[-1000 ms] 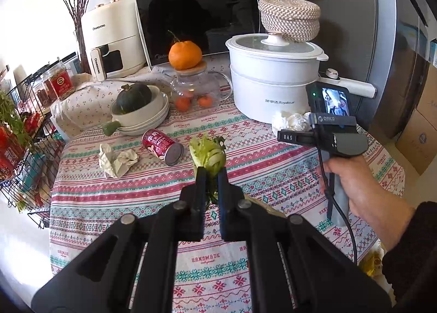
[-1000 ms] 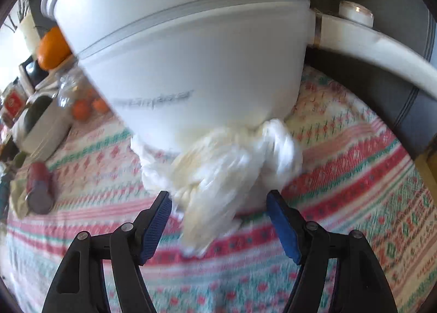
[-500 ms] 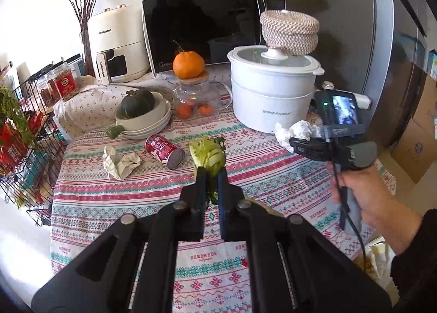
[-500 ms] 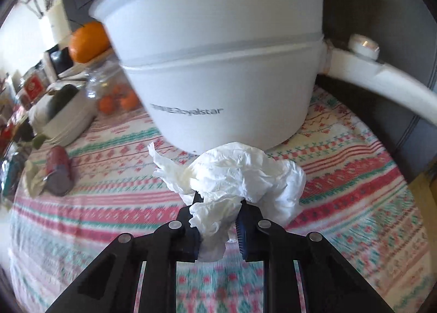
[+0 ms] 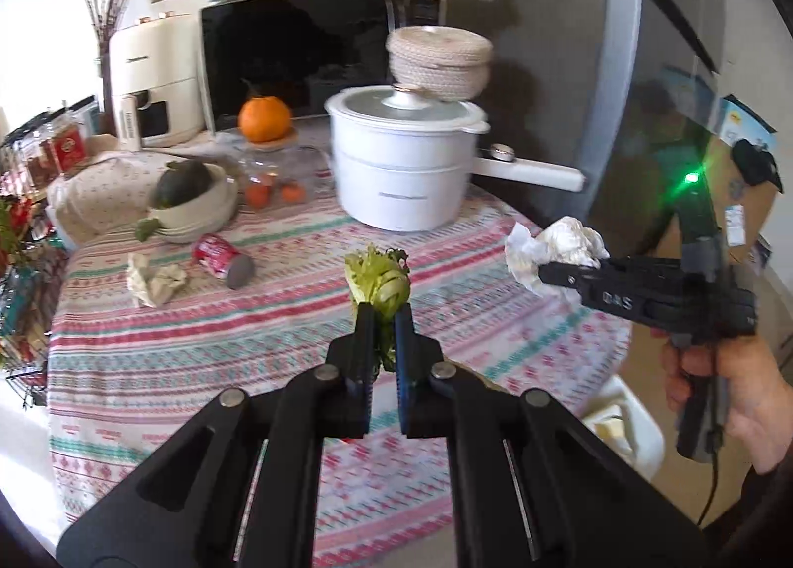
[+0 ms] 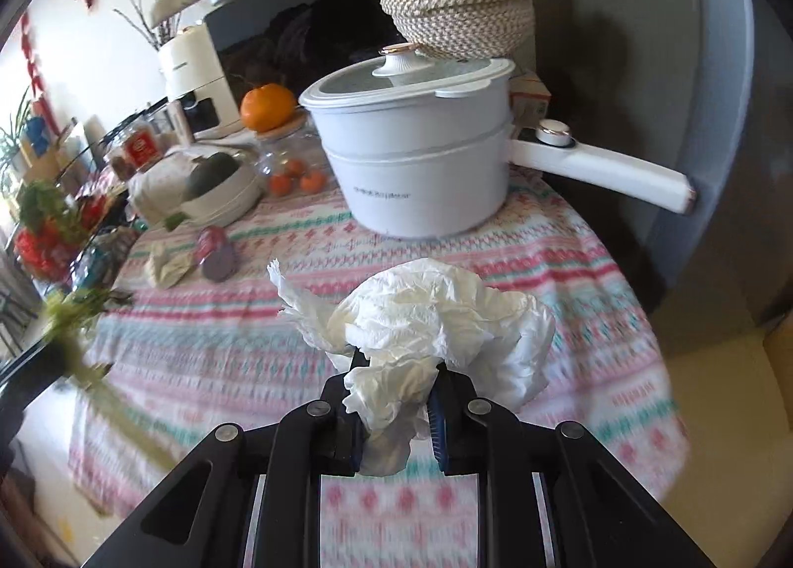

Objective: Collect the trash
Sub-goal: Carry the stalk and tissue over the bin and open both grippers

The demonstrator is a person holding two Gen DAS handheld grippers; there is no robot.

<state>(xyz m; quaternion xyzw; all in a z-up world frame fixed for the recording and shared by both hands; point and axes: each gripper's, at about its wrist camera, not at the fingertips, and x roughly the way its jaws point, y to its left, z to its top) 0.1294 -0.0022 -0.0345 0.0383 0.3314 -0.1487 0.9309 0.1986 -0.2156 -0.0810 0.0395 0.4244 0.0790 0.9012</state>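
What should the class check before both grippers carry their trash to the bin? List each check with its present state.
1. Left gripper clamped on the green vegetable scrap: ok.
2. Right gripper clamped on the white crumpled tissue: ok.
3. Tissue lifted clear of the tablecloth: ok.
4. Tissue clear of the white pot: ok.
5. Bin opening reachable: cannot tell; only part of a white container shows past the table edge.
6. Table cleared: not ok; red can and crumpled paper remain.

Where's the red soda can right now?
In the left wrist view the red can lies on its side on the tablecloth, left of centre, between the crumpled paper and the stacked bowls.
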